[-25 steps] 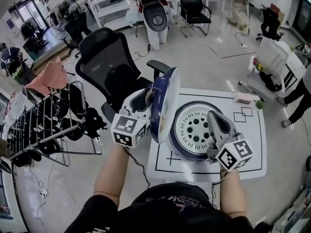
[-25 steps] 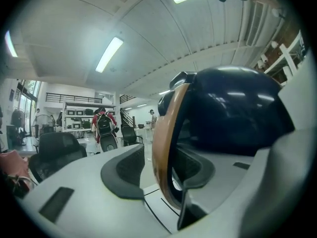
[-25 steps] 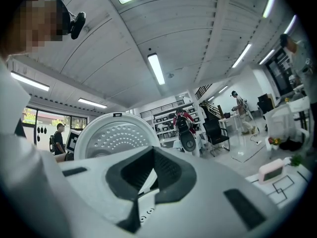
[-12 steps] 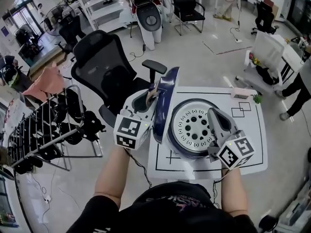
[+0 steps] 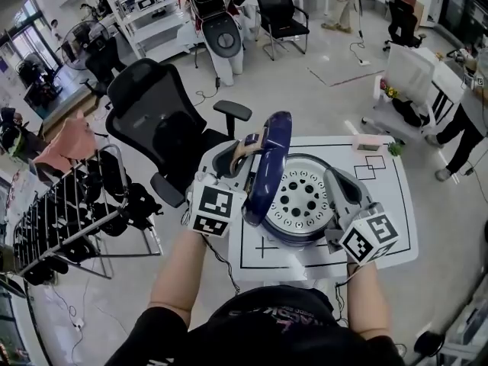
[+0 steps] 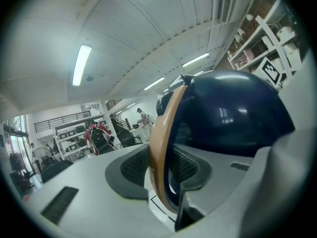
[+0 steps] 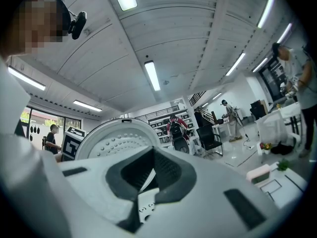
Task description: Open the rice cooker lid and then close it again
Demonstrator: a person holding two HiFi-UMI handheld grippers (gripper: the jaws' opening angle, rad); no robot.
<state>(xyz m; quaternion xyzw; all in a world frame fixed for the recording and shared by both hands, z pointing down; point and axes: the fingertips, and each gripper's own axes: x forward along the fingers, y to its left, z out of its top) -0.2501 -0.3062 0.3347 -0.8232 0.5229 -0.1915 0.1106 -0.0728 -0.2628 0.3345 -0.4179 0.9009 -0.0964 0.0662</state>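
- The right gripper [image 5: 336, 178] sits low by the right side of the rice cooker [image 5: 293, 239], its fingers clenched on nothing. It is probably there to steady the body.
- The left gripper [image 5: 245, 149] has just been closing its fingers, which now grasp the tan handle [image 6: 159, 148], so it can steer the swing.
- The lid [image 5: 271, 166] stands nearly upright at the cooker's left on the worktop [image 5: 396, 204]. It is open and not yet closed.
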